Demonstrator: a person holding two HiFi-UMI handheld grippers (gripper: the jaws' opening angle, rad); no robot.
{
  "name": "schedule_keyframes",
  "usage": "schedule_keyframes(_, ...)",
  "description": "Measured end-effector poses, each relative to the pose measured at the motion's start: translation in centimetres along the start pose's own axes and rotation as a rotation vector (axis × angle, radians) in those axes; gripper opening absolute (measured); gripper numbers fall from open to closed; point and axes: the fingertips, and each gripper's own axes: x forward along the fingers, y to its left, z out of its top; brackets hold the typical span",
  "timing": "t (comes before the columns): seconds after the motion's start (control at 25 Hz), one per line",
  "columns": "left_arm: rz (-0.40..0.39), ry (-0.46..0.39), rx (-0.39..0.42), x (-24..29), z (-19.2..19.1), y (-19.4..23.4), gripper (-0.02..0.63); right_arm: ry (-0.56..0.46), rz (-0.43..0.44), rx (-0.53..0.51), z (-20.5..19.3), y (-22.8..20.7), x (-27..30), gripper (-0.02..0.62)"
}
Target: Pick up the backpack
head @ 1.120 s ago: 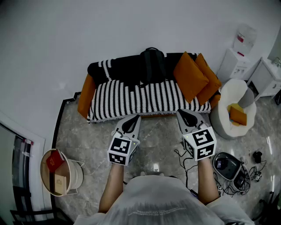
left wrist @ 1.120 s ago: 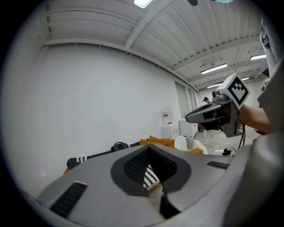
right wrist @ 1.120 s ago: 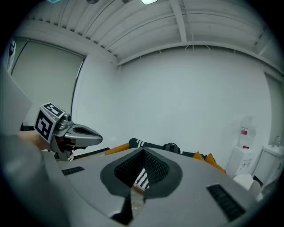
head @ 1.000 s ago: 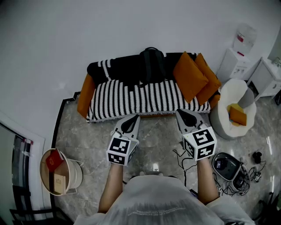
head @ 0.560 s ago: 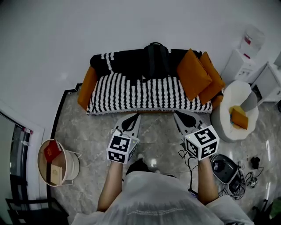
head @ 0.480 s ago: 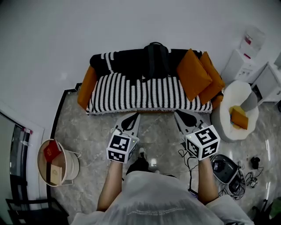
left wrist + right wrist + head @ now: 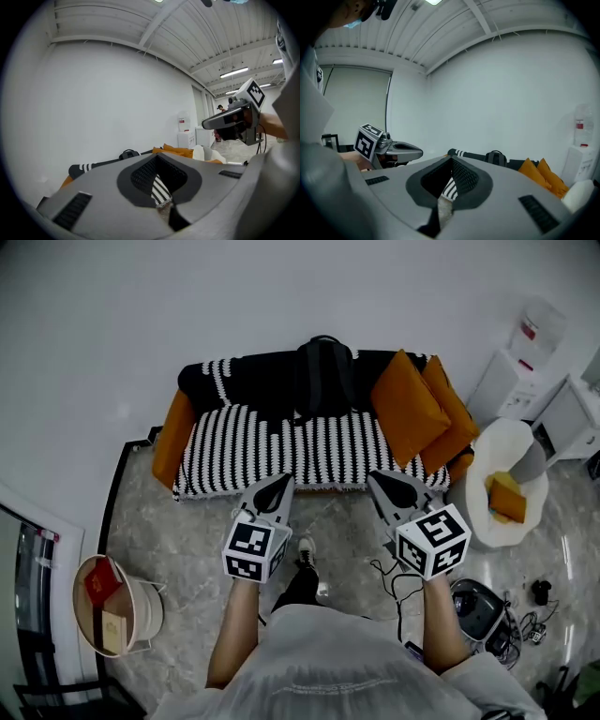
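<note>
A black backpack (image 7: 323,376) stands upright against the back of a black-and-white striped sofa (image 7: 281,442), near its middle. It also shows in the left gripper view as the backpack (image 7: 128,154) and in the right gripper view as the backpack (image 7: 495,158). My left gripper (image 7: 277,486) is shut and empty, held over the floor just before the sofa's front edge. My right gripper (image 7: 387,484) is likewise shut and empty, a little to the right, also short of the sofa. Both point toward the sofa, well apart from the backpack.
Orange cushions (image 7: 422,409) lean at the sofa's right end, another (image 7: 164,439) at its left. A white round chair (image 7: 506,486) stands right of the sofa. A basket (image 7: 108,604) sits at the left; cables and devices (image 7: 483,610) lie on the marble floor at right.
Both grippers have moved forward toward the sofa, which now lies closer beneath their tips. The jaws stayed shut.
</note>
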Motion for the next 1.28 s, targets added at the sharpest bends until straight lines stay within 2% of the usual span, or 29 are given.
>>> schedule_keyframes(0.44,-0.035,0.022,-0.001,11.2,0.9,9.1,-0.003,0.012,0.024,-0.025,3.2,-6.6,11.8,0.002)
schedule_keyframes(0.84,-0.062,0.041,-0.004,19.6,1.3,17.8,-0.003,0.029,-0.062,0.022,5.3,-12.6,21.9,0.002)
schedule_keyframes(1.0,-0.076,0.045,0.001,22.0,1.5,20.2,-0.003,0.037,-0.083,0.029,5.7,-14.4,24.8,0.002)
schedule_keyframes(1.16,-0.093,0.058,0.002,23.8,1.3,21.7,-0.003,0.024,-0.066,0.074,6.1,-15.1,26.6,0.002)
schedule_keyframes(1.28,-0.098,0.068,0.002,25.4,0.8,22.5,-0.003,0.057,-0.058,0.082,5.5,-16.1,27.8,0.002)
